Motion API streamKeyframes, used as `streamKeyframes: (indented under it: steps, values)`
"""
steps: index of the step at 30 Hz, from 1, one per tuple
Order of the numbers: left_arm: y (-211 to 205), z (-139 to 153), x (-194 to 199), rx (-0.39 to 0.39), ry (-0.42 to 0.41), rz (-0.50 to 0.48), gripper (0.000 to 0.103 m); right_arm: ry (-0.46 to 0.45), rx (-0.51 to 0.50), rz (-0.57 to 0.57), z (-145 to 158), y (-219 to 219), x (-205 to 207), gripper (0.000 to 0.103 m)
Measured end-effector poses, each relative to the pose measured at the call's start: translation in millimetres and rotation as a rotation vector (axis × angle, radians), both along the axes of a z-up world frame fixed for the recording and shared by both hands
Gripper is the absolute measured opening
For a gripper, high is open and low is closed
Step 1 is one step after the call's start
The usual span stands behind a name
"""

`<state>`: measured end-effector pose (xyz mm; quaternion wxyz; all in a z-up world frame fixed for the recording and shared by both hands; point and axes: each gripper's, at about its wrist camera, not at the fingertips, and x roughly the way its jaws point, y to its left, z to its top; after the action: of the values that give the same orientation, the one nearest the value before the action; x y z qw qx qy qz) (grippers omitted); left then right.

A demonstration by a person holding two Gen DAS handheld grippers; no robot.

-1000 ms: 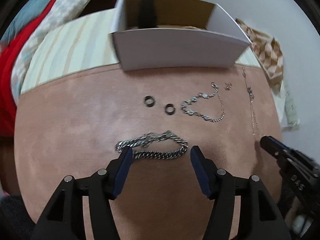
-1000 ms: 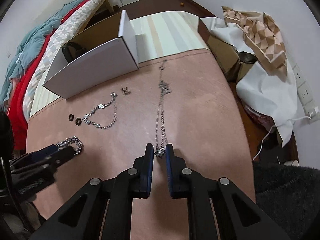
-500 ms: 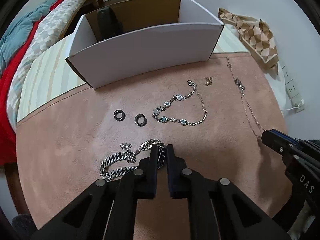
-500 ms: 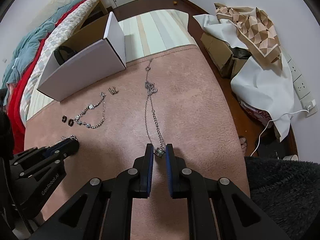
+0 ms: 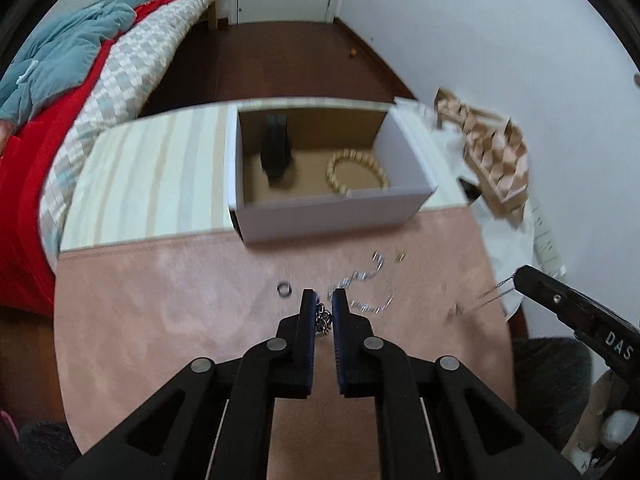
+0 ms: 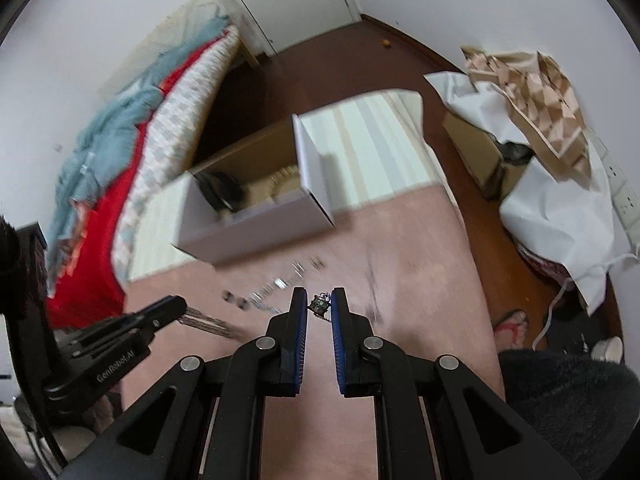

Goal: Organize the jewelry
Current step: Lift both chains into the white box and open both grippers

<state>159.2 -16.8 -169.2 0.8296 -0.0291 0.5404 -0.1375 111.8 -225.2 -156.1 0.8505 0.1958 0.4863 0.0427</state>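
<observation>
My left gripper (image 5: 323,298) is shut on the thick silver curb-chain bracelet (image 5: 323,319), lifted above the pink mat (image 5: 160,312); the chain hangs from it in the right wrist view (image 6: 208,322). My right gripper (image 6: 319,296) is shut on the end of the thin silver necklace (image 6: 319,303), also lifted; its chain trails from the fingertip in the left wrist view (image 5: 494,289). The white cardboard box (image 5: 332,216) stands beyond, holding a beaded bracelet (image 5: 356,172) and a black item (image 5: 275,148). A stone-link bracelet (image 5: 360,286), a black ring (image 5: 284,289) and a small earring (image 5: 401,255) lie on the mat.
A striped cloth (image 5: 152,176) covers the table's far part. A bed with red and blue covers (image 5: 60,92) is at the left. White cloth and a patterned bag (image 6: 532,92) lie right of the table. A foot in a sandal (image 6: 512,322) is on the floor.
Both grippers have risen off the mat with their chains. The curb bracelet and the necklace have left the mat. The box now shows from above.
</observation>
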Motion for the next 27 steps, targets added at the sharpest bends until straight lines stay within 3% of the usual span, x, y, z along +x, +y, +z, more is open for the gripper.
streamKeyframes:
  steps: [8, 15, 20, 27]
  values:
    - [0, 62, 23, -0.045, -0.105, -0.025, 0.005, -0.135, 0.011, 0.075, 77, 16, 33, 0.012]
    - [3, 95, 59, -0.063, -0.162, -0.034, 0.005, -0.216, -0.012, 0.132, 127, 37, 75, 0.012]
    - [9, 82, 85, -0.059, -0.131, -0.021, 0.005, -0.156, -0.028, 0.157, 113, 47, 123, 0.012]
    - [22, 16, 115, -0.040, 0.019, 0.001, 0.005, -0.002, -0.067, 0.199, 48, 62, 171, 0.012]
